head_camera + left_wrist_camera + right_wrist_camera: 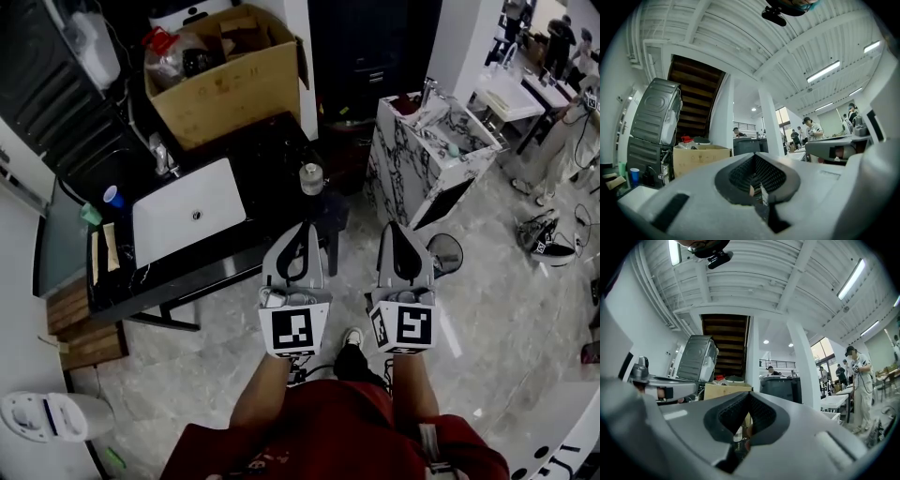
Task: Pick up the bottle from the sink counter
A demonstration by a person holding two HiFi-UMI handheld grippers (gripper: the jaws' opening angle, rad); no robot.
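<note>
In the head view a small clear bottle stands upright at the right end of the black sink counter, beside the white basin. My left gripper is held just short of the counter's front edge, its tips a little below the bottle, shut with nothing in it. My right gripper hangs over the floor to the right of the counter, also shut and holding nothing. In the right gripper view the bottle shows through the gap under the jaws. The left gripper view has its jaws together.
An open cardboard box stands at the counter's back, a faucet and a blue cup to the basin's left. A marbled vanity stands to the right, a white toilet at bottom left. People stand far right.
</note>
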